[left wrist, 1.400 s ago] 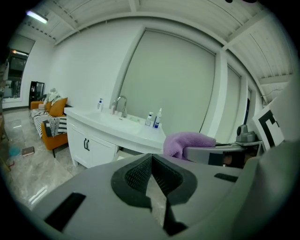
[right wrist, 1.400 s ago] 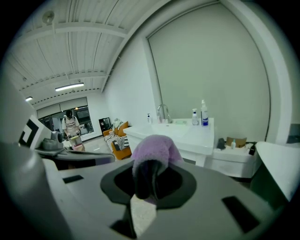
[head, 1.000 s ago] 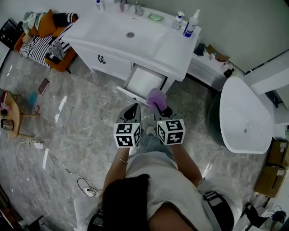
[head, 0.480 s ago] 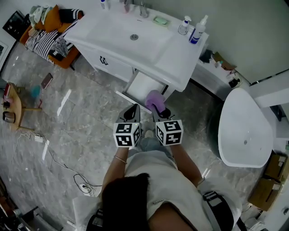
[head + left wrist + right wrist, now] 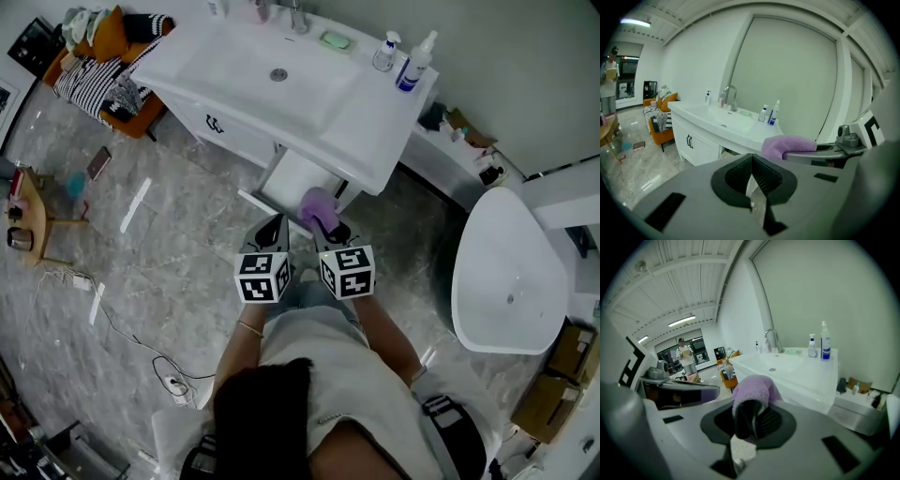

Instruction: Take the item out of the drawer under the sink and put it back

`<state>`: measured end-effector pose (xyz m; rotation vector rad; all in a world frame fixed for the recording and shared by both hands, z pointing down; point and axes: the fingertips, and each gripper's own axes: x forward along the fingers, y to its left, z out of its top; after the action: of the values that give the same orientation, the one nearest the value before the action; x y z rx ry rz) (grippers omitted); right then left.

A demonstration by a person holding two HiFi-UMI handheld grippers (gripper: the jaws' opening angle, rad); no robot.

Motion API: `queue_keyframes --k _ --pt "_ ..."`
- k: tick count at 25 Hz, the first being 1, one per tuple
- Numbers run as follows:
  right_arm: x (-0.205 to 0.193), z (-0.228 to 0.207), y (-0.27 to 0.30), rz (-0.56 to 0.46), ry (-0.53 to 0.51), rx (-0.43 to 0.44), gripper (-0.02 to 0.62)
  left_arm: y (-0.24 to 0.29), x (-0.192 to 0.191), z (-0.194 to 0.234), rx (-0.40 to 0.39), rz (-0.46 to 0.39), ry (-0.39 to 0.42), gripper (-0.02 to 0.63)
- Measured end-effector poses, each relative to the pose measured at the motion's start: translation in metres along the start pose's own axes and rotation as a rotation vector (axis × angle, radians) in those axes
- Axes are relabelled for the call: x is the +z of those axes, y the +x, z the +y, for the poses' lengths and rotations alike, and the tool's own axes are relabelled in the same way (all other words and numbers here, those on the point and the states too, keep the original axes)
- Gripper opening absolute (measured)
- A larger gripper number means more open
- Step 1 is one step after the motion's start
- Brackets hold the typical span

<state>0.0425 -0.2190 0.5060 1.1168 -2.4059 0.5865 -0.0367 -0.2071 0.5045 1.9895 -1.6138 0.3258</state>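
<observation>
My right gripper (image 5: 325,228) clamping purple towel (image 5: 316,201), holding it above near edge of open drawer (image 5: 286,176) under sink (image 5: 281,84). My left gripper (image 5: 275,230) hanging beside, jaws together, empty.

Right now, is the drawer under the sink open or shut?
Open. The drawer juts out from the cabinet under the sink, its white inside showing in the head view.

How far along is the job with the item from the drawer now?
Done: the white drawer under the sink stands open, and the fluffy purple cloth is out of it. In hand: the right gripper clamps the cloth above the drawer's front; the left gripper is shut, empty. Left: lay the cloth back inside.
</observation>
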Motion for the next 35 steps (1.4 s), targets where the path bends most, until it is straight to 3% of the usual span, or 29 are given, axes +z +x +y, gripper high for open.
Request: queue_keyframes --k 13,29,35 --pt "0.001 -0.006 0.036 0.011 0.018 -0.018 0.078 0.039 -0.003 0.016 -0.05 0.038 0.047 0.005" --pt "-0.013 -0.023 0.111 0.128 0.072 -0.054 0.078 0.103 -0.012 0.055 -0.087 0.146 0.006 0.005" --pt "-0.024 -0.035 0.137 0.145 0.137 -0.062 0.078 0.126 -0.027 0.071 -0.093 0.187 -0.039 0.005"
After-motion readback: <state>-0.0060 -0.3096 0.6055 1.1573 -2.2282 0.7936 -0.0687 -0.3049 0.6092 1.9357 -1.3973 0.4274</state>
